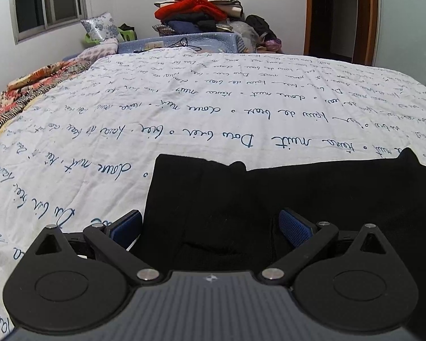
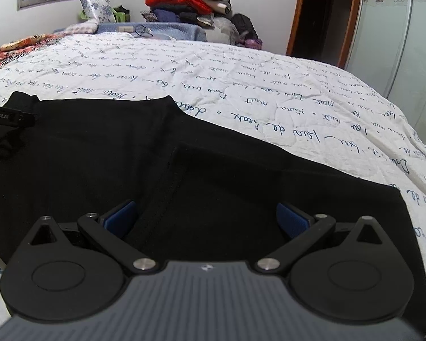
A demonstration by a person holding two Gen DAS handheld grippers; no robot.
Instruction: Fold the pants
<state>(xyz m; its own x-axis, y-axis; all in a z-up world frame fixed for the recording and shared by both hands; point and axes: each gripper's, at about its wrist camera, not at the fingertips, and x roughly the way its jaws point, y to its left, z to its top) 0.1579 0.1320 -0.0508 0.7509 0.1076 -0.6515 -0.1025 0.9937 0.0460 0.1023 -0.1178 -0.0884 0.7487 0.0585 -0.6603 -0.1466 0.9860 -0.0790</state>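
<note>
My left gripper has its jaws spread wide over the near left end of the black pants, which lie flat on the near part of the white quilt printed with blue handwriting. One blue pad sits just off the fabric's left edge, over the quilt; the other is over the cloth. Nothing is pinched between them.

My right gripper is also wide apart, hovering over the pants further right, with both blue pads over black fabric. Only this view shows a stitched seam running from near to far between the jaws, and the pants' right edge slanting across the quilt. It also catches a black piece with white lettering at the far left edge, apparently part of the other gripper.

Both views show a heap of clothes topped with red knitwear at the far side, a floral cushion under the window, and a dark doorway at the right.
</note>
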